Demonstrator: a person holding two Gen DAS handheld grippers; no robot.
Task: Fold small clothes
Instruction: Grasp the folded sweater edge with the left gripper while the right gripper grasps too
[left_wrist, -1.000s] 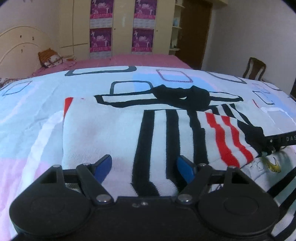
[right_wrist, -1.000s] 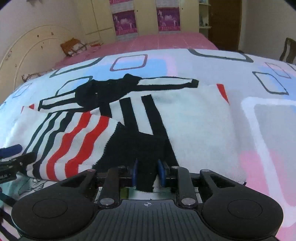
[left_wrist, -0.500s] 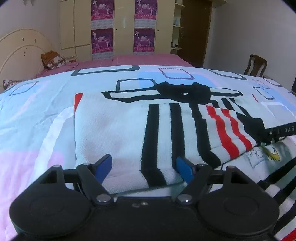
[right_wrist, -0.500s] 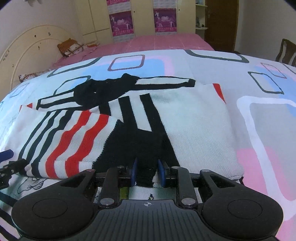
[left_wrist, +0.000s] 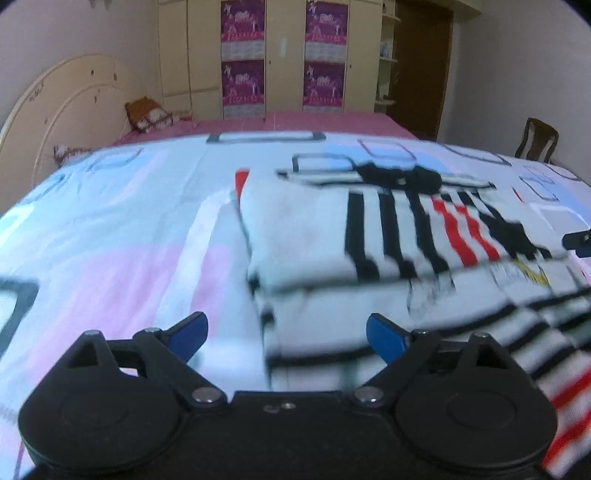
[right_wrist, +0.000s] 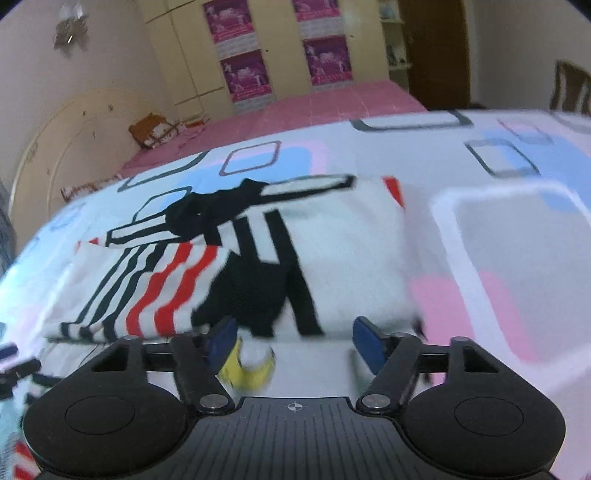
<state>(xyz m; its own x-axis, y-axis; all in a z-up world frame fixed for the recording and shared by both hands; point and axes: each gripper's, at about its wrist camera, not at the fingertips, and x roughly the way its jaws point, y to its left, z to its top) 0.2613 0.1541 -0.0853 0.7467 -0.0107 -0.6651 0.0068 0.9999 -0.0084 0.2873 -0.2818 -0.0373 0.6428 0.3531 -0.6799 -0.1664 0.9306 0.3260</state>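
Across the patterned bedspread (left_wrist: 110, 229) the folded striped sweater (right_wrist: 332, 251) lies flat; the right gripper (right_wrist: 295, 341), clamped on its hem earlier, now gapes empty, and the left gripper (left_wrist: 286, 334) stays wide, pulled back.

Premises: a home bedroom. Evidence: bed (left_wrist: 110, 229) with patterned sheet, curved headboard (left_wrist: 55, 107), cream wardrobe (left_wrist: 284, 55) carrying purple posters, wooden chair (left_wrist: 537, 138), apparently a cushion (right_wrist: 153, 129) beyond.

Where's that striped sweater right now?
The striped sweater lies folded on the patterned bedsheet, just ahead of both open grippers, right gripper and left gripper.
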